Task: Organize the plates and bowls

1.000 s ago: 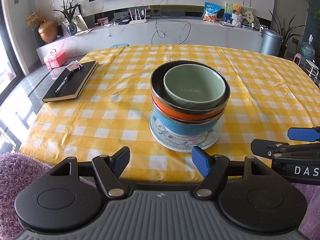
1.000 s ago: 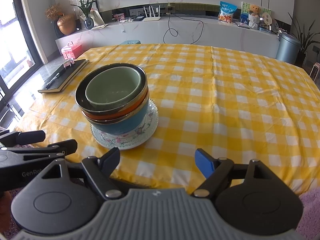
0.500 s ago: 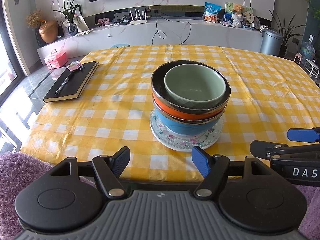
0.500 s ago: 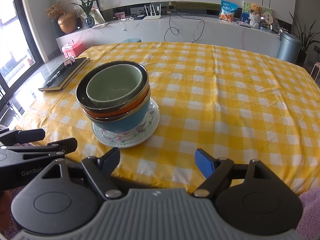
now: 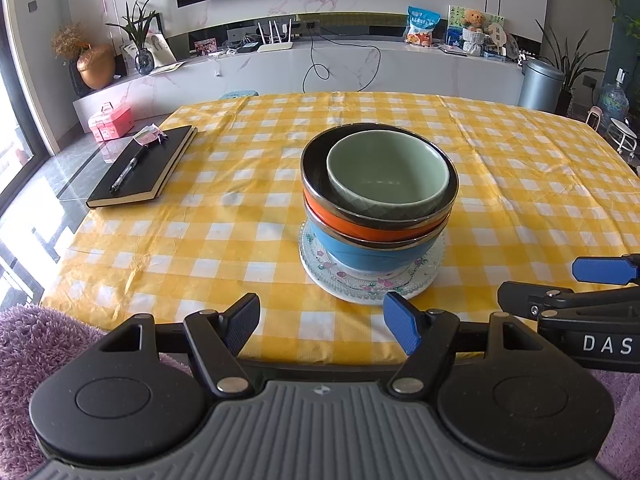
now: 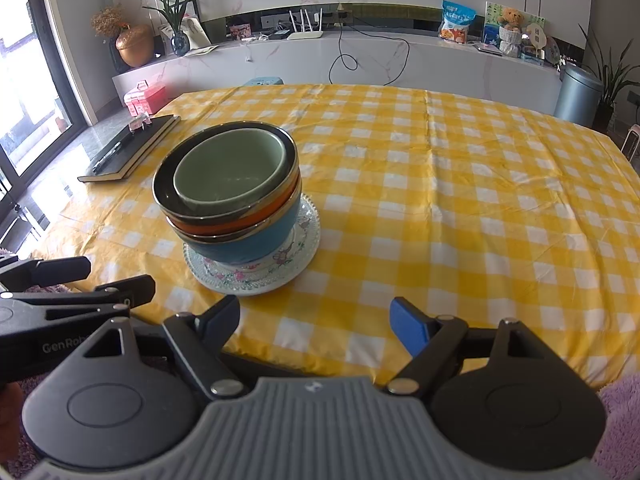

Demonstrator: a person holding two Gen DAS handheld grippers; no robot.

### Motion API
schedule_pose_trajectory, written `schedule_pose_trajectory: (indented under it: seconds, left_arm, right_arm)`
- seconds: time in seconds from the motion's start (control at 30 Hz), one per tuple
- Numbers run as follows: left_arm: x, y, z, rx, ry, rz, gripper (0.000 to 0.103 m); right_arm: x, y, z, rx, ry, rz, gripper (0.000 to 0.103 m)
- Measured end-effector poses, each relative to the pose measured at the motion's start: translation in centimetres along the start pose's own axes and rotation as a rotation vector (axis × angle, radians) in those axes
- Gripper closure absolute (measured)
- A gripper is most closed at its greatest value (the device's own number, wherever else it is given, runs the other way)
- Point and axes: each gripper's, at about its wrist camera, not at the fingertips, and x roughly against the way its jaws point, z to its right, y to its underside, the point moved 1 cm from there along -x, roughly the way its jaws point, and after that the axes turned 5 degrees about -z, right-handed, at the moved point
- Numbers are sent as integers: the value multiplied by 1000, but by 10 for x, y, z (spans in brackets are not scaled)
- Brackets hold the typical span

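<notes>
Each handheld gripper has a ribbed grey housing nearest the camera, with a small round emblem at its top centre. Two black teardrop-shaped plates flank the housing, each with a shallow round disc set in it and a triangular cut-out near its tip. Black link arms run from silver rivets up to the fingers. On the left gripper (image 5: pixel 320 322) the left pad is dark and the right pad is bright blue; the right gripper (image 6: pixel 316 320) matches. Seen from the side, the right gripper carries white letters "DAS", and the left one reads "GenRob".
</notes>
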Motion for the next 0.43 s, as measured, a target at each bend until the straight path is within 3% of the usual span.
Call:
schedule_pose_trajectory:
  seconds: [0.43]
  left_arm:
    - [1,0,2,-14,-2,13,20]
  right_arm:
    - [0,0,0,-2,-1,-4,22]
